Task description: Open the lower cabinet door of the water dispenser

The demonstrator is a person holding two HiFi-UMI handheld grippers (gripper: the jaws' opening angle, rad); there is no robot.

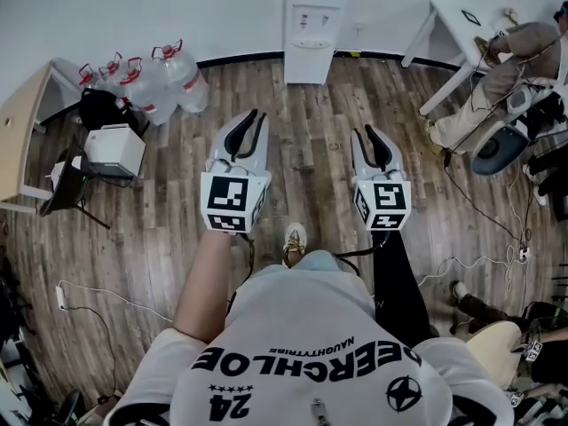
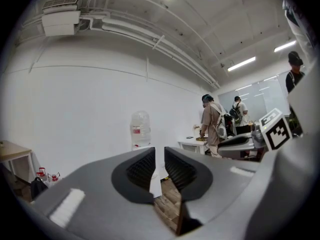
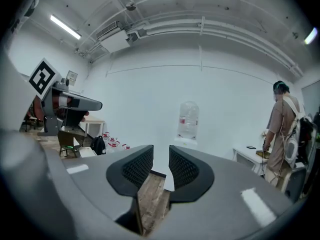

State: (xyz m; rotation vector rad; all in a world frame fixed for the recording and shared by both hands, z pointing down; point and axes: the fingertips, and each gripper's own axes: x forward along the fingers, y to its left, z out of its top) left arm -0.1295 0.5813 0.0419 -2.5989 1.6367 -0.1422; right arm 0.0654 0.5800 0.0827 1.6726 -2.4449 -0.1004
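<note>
Left tongs [image 1: 252, 118] and right tongs [image 1: 371, 136] stand slightly spread, holding nothing, well apart from the white upright water dispenser [image 1: 312, 34].

The water dispenser [image 1: 314, 27] stands on the floor [image 1: 302, 122] against the back wall, with a cluster of water jugs [image 1: 160, 78] to its left along that wall. To its right is a worktop [image 1: 457, 11] with a seated person [image 1: 497, 74] at its near edge. The left tongs [image 1: 250, 122] and right tongs [image 1: 366, 136] hover side by side over the floor, well apart from the dispenser, while a bag [image 1: 99, 109] and a box [image 1: 114, 149] lie before the jugs, beside a second worktop [image 1: 22, 122] at the floor's left edge.
</note>
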